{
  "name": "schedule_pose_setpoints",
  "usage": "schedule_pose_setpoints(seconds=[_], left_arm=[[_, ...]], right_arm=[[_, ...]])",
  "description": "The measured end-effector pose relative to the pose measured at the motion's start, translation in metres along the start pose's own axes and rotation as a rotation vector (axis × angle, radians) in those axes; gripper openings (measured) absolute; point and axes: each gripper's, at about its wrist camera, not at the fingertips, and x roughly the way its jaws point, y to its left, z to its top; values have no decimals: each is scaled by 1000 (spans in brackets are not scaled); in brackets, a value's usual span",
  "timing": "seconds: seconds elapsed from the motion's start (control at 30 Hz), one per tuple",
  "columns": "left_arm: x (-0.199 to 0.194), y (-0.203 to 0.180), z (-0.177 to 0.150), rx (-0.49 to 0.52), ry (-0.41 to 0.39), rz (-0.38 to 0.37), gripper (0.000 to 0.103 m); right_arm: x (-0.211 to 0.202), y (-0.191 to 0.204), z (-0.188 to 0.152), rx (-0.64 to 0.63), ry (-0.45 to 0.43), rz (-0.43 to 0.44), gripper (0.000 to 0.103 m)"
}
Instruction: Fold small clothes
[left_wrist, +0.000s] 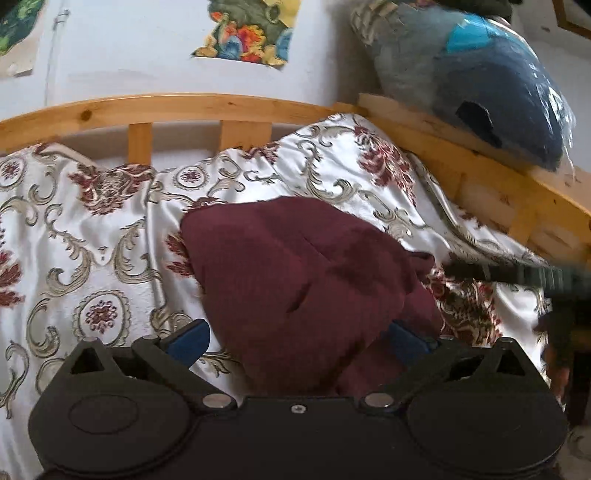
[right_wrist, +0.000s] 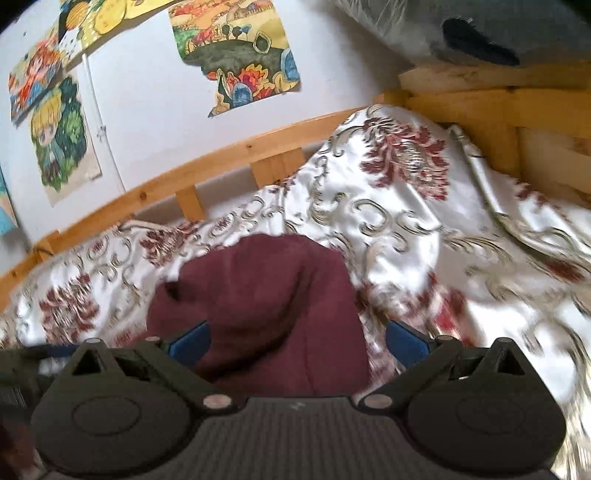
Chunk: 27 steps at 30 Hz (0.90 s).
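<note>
Maroon garment (left_wrist: 295, 273) btwn open jaws, untouched

A bedroom in a home: a pine bed frame (left_wrist: 177, 107) with slatted rails stands against a white wall, its mattress draped in a glossy white bedspread (left_wrist: 92, 236) patterned with maroon flowers and grey scrolls. Colourful hand-drawn cartoon posters (right_wrist: 236, 55) are stuck to the wall above, and a blue plush toy wrapped in clear plastic (left_wrist: 480, 85) rests on the footboard rail.
</note>
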Motion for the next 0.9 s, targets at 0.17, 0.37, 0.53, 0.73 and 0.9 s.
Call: schedule_pose_setpoints(seconds=[0.17,0.37,0.53,0.73,0.9], left_arm=[[7,-10,-7,91,-53,39,100],[11,-16,-8,137,-69,-9,87],[18,-15,-12,127,-28,-74,68],[20,-18,-18,129,-23,-97,60],[21,-27,-24,179,-33,-139,60]], right_arm=[[33,5,27,28,-7,-24,103],[79,11,46,-27,49,-18,84],[112,9,47,-18,118,-7,56],[117,14,48,-117,102,-20,10],[94,9,55,-200,29,-63,8]])
